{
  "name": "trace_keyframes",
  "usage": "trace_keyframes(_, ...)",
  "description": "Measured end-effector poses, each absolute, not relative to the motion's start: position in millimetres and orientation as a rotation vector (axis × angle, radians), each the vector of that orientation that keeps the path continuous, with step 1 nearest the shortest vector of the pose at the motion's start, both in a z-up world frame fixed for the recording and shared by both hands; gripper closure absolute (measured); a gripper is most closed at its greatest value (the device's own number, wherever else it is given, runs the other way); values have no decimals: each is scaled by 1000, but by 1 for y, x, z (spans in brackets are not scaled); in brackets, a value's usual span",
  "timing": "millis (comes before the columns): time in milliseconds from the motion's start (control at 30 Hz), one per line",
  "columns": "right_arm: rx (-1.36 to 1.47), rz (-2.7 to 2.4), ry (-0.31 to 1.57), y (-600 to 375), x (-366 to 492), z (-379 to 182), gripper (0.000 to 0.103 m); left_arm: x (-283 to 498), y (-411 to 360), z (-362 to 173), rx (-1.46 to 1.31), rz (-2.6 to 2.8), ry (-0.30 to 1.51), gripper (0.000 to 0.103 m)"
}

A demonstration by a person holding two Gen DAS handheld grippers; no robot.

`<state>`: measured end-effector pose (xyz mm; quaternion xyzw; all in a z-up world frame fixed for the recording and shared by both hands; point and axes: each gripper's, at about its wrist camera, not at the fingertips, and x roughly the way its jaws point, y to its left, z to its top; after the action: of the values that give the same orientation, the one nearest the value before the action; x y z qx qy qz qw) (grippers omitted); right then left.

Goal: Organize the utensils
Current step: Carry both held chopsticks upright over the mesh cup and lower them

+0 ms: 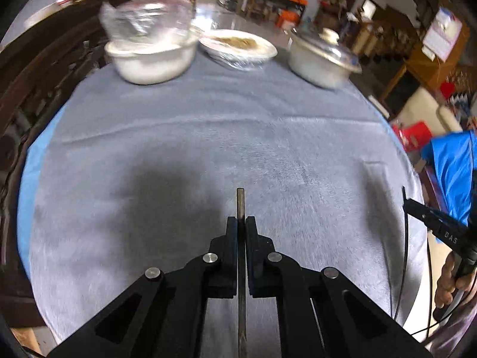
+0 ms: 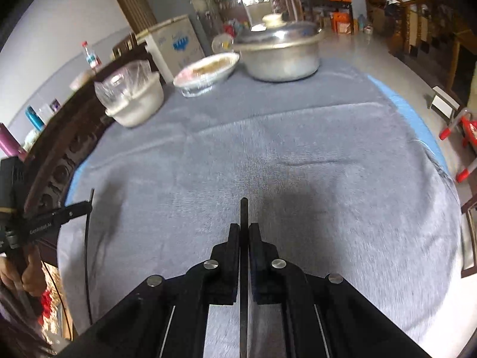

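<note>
My left gripper [image 1: 241,222] is shut on a thin metal utensil [image 1: 241,203], gripped edge-on; its blunt end sticks out past the fingertips above the grey tablecloth [image 1: 208,137]. My right gripper [image 2: 244,228] is shut on a thin dark utensil [image 2: 244,211], also edge-on, its tip just past the fingertips. Each gripper shows in the other's view: the right gripper at the right edge [image 1: 405,205] and the left gripper at the left edge [image 2: 89,204], both held over the table's near side. Which kind of utensil each is cannot be told.
At the far side of the table stand a white bowl with a plastic bag [image 1: 149,56], a plate of food under film [image 1: 238,47] and a lidded metal pot [image 1: 322,56]. A dark wooden bench [image 2: 68,137] runs along the left. The room behind is cluttered.
</note>
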<state>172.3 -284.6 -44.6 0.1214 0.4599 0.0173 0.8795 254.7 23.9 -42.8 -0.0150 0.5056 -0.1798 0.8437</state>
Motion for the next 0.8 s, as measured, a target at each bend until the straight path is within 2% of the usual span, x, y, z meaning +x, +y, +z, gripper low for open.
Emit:
trace_keyframes(300, 287, 9, 807, -286, 122, -9, 96, 205, 56, -9, -174, -306, 933, 98)
trace_keyframes(800, 293, 1, 623, -266, 50, 37, 96, 118, 74, 48, -170, -264, 713, 98)
